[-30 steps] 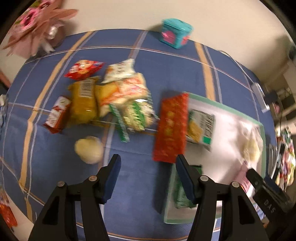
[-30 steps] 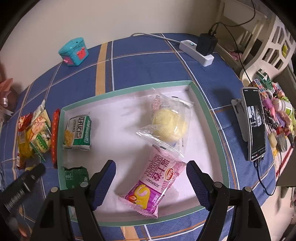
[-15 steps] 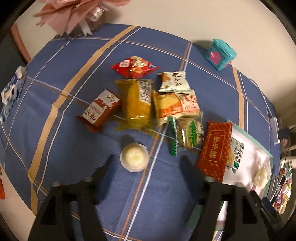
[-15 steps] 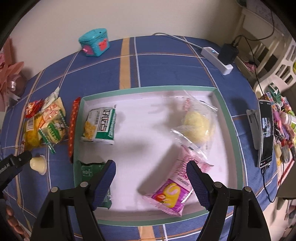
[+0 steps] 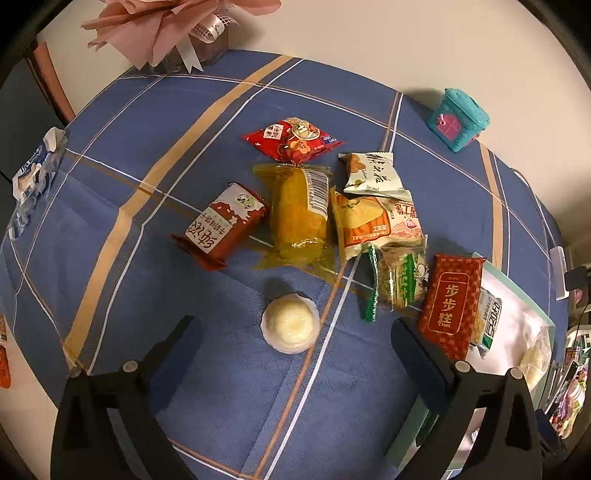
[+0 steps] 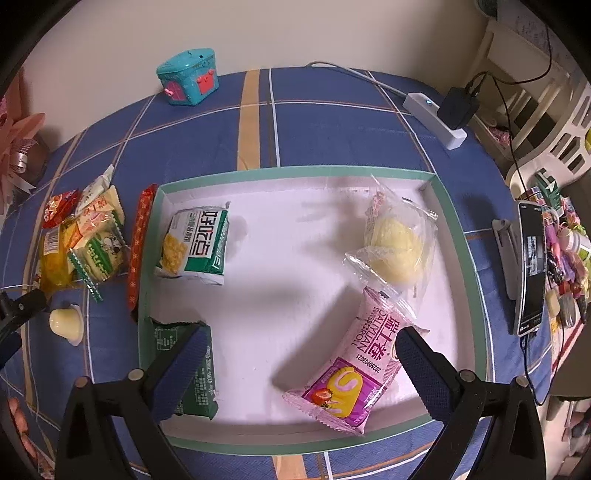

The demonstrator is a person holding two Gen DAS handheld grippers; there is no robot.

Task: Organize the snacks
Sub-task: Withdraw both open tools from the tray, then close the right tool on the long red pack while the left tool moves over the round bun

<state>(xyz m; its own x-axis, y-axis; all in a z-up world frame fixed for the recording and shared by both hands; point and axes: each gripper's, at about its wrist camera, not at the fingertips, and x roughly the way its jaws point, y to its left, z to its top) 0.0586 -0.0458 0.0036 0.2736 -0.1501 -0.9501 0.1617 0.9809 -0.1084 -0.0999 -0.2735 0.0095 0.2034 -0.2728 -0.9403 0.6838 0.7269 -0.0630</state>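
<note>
We are looking down our left gripper [image 5: 293, 345] at a blue plaid tablecloth [image 5: 147, 155]. Its jaws are opening wide, with nothing pressed between them; a small pale jelly cup [image 5: 290, 325] is sitting on the cloth just ahead, between the two fingers but touching neither. Beyond it, from left to right, a loose heap of snacks is lying: a red-and-white packet [image 5: 221, 225], a yellow wrapped cake [image 5: 299, 214], a red packet [image 5: 293, 140] behind that, a white-and-green packet [image 5: 371, 173], an orange packet [image 5: 376, 221] and a green-striped one [image 5: 400, 282]. A long red box [image 5: 452, 304] is leaning on the tray's left edge — nothing is blocking the way to the cup.

At the far left edge a blue-and-white pack [image 5: 33, 177] is resting; pink paper flowers [image 5: 166, 22] are standing against a cream wall, and a teal toy house [image 5: 460, 118] is sitting at the far right.

Our right gripper [image 6: 299, 350] is hanging over a white tray with a green rim [image 6: 295, 171], its jaws also opening and gripping nothing. Inside the tray, left to right, are lying a dark green packet [image 6: 192, 373] under the left finger, a green-and-white packet [image 6: 195, 245], a pink Swiss roll packet [image 6: 354, 369] beside the right finger, and a clear bag with a yellow cake [image 6: 395, 247]. To the right of the tray a phone [image 6: 532, 269] is propped on a stand, and a white power strip [image 6: 432, 114] is lying behind it.
</note>
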